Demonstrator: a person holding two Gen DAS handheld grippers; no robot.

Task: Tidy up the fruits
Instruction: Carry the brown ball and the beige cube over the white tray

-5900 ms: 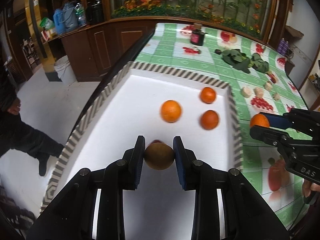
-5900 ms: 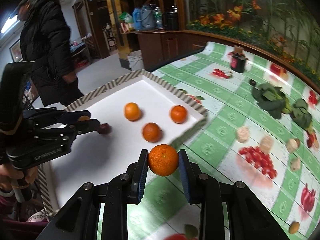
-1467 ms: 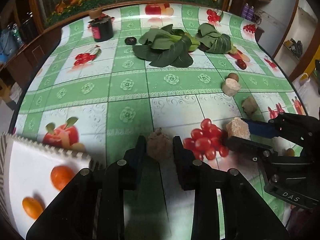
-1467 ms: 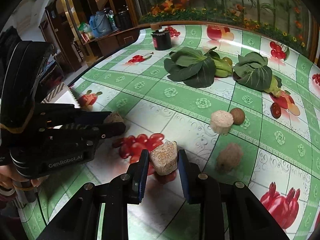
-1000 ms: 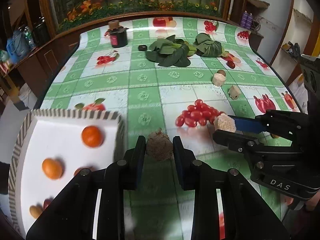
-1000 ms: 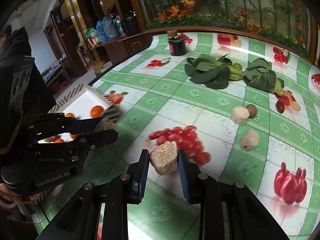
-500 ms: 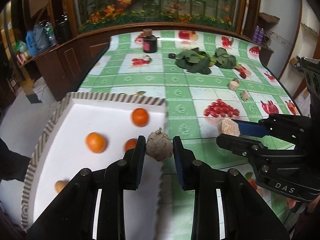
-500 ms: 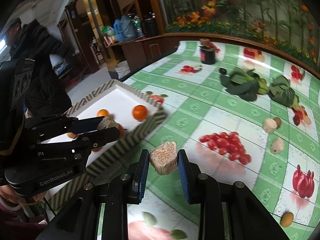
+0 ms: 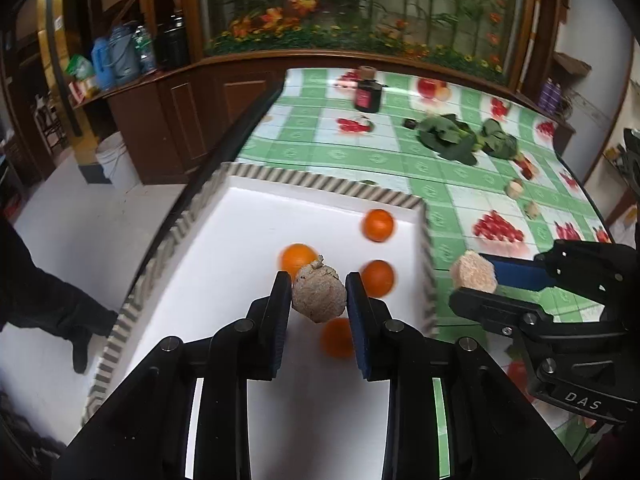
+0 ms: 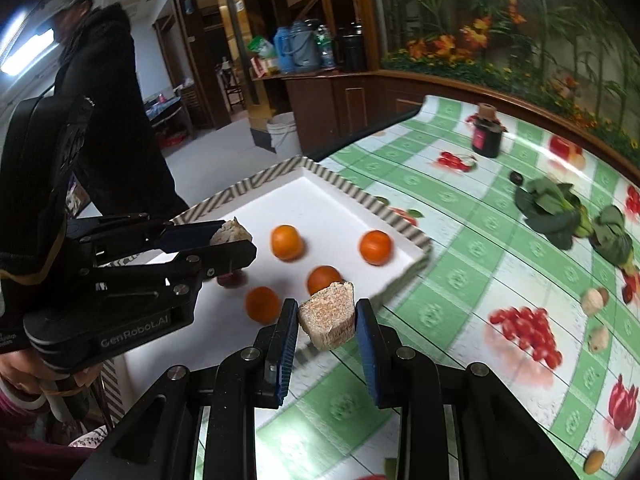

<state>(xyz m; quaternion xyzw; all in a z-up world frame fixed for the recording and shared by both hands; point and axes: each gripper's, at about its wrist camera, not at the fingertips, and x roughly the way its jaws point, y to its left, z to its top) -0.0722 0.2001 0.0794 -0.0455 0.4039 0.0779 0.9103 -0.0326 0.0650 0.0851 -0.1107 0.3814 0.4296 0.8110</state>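
My left gripper [image 9: 319, 298] is shut on a rough tan round fruit [image 9: 319, 297] and holds it above the white tray [image 9: 256, 240], over its right half. Several oranges [image 9: 377, 224] lie in the tray. My right gripper [image 10: 327, 322] is shut on a tan blocky fruit piece [image 10: 328, 320] and holds it just above the tray's right rim [image 10: 404, 276]. In the left wrist view the right gripper [image 9: 474, 276] hangs right of the tray. In the right wrist view the left gripper [image 10: 232, 240] hangs over the tray.
The green checked tablecloth [image 10: 460, 264] carries leafy greens [image 10: 552, 208], a dark jar [image 10: 486, 136] and small tan fruits [image 10: 594, 300] at the right. A small dark red fruit [image 10: 230, 280] lies in the tray. A person in black [image 10: 104, 120] stands left of the table.
Both grippers have carried their fruits left from the open tablecloth to the tray. The left gripper is now over the tray, the right one at its right rim.
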